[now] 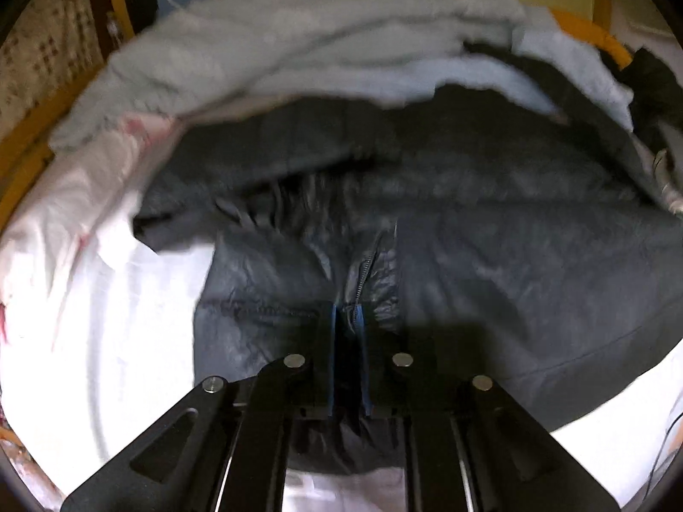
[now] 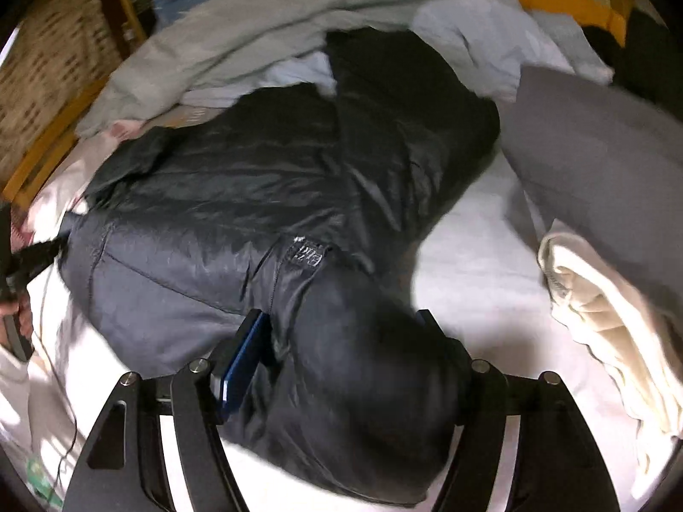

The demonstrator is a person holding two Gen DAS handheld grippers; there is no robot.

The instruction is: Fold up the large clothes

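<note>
A dark, shiny puffer jacket (image 1: pixel 469 234) lies spread on the white bed sheet (image 1: pixel 128 341). In the left wrist view my left gripper (image 1: pixel 346 311) is shut on a fold of the jacket beside its zipper (image 1: pixel 363 273), with dark fabric pinched between the blue pads. In the right wrist view the jacket (image 2: pixel 239 196) runs away from me, and a small label (image 2: pixel 308 254) shows. My right gripper (image 2: pixel 340 318) stands open. A bulging part of the jacket lies between its jaws, next to the blue pad (image 2: pixel 243 358). The jacket mostly hides the right finger.
Grey-green cloth (image 1: pixel 299 42) and a pale blue garment (image 1: pixel 491 81) are heaped beyond the jacket. A grey cushion or garment (image 2: pixel 597 149) and cream cloth (image 2: pixel 606 320) lie to the right. A wicker, wood-framed piece (image 2: pixel 55 64) stands at the far left. A hand (image 2: pixel 17 311) shows at the left edge.
</note>
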